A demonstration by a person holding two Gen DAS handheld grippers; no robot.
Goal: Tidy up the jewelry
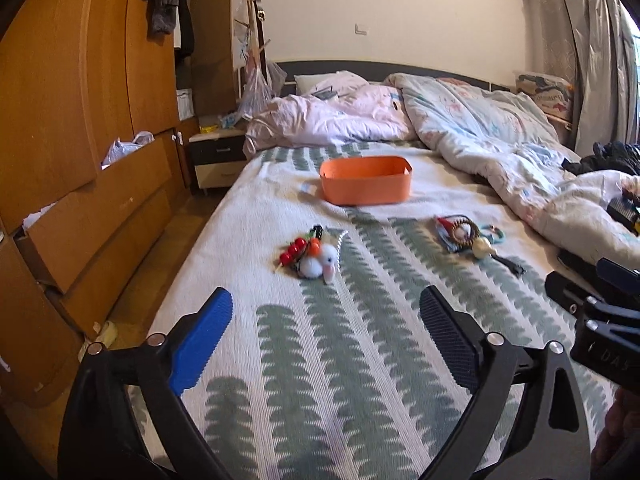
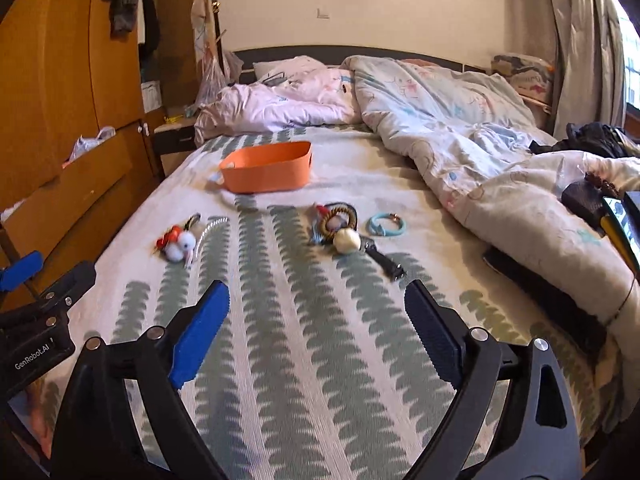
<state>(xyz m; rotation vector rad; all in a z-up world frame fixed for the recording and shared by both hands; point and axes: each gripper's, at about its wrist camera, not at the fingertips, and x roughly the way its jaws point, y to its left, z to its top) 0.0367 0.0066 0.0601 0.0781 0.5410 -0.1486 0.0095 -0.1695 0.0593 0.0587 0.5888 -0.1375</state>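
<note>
An orange box (image 1: 366, 181) (image 2: 267, 173) stands on the bed's leaf-patterned cover. Nearer lie two small heaps of trinkets. The left heap (image 1: 313, 257) (image 2: 179, 243) has a white fluffy bunny charm with red beads and a thin chain. The right heap (image 1: 466, 235) (image 2: 340, 226) has a beaded ring, a cream ball, a black strap and a light blue bracelet (image 2: 386, 225). My left gripper (image 1: 326, 312) hangs open above the cover, short of the left heap, nothing between its fingers. My right gripper (image 2: 316, 304) is open too, short of the right heap.
A rumpled duvet (image 2: 460, 132) covers the bed's right side, with dark items (image 2: 592, 196) on it. Wooden wardrobes and drawers (image 1: 80, 160) line the left, with a nightstand (image 1: 218, 156) beside the bed. Each gripper's body shows at the edge of the other's view.
</note>
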